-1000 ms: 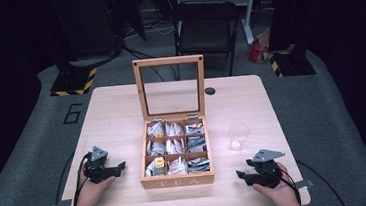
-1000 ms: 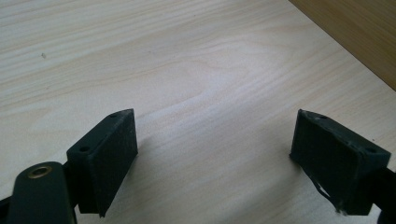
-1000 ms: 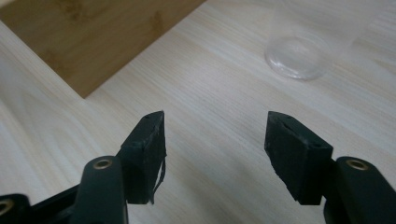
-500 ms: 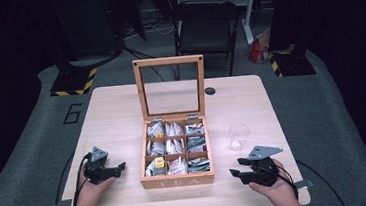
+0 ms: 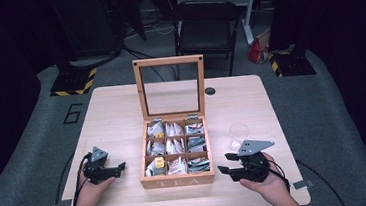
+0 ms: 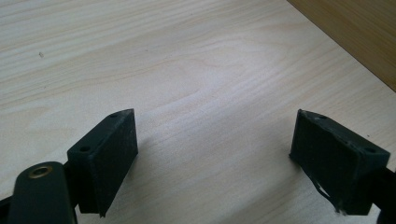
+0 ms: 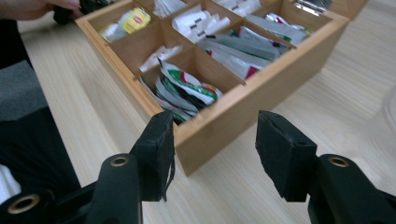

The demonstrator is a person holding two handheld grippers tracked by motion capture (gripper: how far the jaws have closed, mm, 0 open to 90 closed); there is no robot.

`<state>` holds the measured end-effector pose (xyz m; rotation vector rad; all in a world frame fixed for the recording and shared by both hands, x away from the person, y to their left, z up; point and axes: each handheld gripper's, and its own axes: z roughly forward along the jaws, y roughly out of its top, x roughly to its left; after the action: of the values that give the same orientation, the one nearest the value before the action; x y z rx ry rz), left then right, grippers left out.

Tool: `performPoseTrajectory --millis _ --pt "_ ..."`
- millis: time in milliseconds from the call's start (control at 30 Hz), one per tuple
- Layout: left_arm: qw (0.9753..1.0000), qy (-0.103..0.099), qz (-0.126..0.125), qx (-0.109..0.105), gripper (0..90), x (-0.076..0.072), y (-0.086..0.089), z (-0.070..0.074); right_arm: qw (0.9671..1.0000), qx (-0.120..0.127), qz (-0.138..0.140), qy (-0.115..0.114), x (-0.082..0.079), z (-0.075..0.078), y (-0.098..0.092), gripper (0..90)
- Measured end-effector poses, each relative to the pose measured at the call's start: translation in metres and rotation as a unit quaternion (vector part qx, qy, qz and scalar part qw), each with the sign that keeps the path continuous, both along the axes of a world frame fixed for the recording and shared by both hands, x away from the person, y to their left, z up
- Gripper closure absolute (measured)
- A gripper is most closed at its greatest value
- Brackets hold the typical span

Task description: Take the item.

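My right tongs (image 5: 234, 168) have swung inward over the last second: they sat angled off by the desk's (image 5: 121, 103) front right corner, and now they point left, straight at the near right corner of the tea box (image 5: 178, 180). My left tongs (image 5: 110, 170) have not shifted at all. I take that to mean the right hand is the one starting the work, lining up on the box to pick a tea bag, while the left waits.

The box stands in the middle of the desk toward its front edge, its glass lid (image 5: 170, 86) tipped up and back, so all the compartments are open to me. In the right gripper view the box's corner sits just past my jaws, and the tea bags (image 7: 184, 88) in the nearest compartment, green, red and white wrappers standing on edge, are the closest to reach. A yellow-tagged bag (image 7: 133, 19) lies in the compartment at the box's far front corner. A clear glass (image 5: 239, 134) stands just behind my right hand (image 5: 268, 181), toward the desk's right edge.

My right tongs are spread, holding nothing, raised a little off the wood with my palm under them near the front edge. My left tongs are spread wide too, empty, resting low over bare desk left of the box; the box's side wall (image 6: 359, 37) shows at the upper right of the left gripper view. My left hand (image 5: 91, 191) lies flat near the front left.
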<state>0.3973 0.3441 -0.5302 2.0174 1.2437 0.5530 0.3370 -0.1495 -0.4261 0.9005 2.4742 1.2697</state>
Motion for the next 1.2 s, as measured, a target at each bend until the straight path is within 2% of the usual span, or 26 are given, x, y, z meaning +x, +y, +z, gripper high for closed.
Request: performPoseTrajectory --millis 200,333,500,967,1200 --pt "1.0000 -0.001 0.000 0.000 14.3 0.000 0.000 0.000 0.9995 -0.008 0.030 -0.004 0.006 0.005 0.019 51.9" --pt "1.0000 0.000 0.000 0.000 14.3 0.000 0.000 0.000 0.9995 -0.003 0.033 0.000 0.008 0.008 0.027 52.0" --pt "1.0000 0.000 0.000 0.000 14.4 0.000 0.000 0.000 0.9991 -0.003 0.042 -0.008 0.014 0.013 0.041 51.6" --pt "1.0000 -0.003 0.000 0.000 14.4 0.000 0.000 0.000 0.9969 -0.004 0.078 -0.009 0.032 0.011 0.081 53.8" --pt "1.0000 -0.003 0.000 0.000 14.4 0.000 0.000 0.000 0.9959 0.000 0.090 -0.011 0.039 0.011 0.093 53.8"
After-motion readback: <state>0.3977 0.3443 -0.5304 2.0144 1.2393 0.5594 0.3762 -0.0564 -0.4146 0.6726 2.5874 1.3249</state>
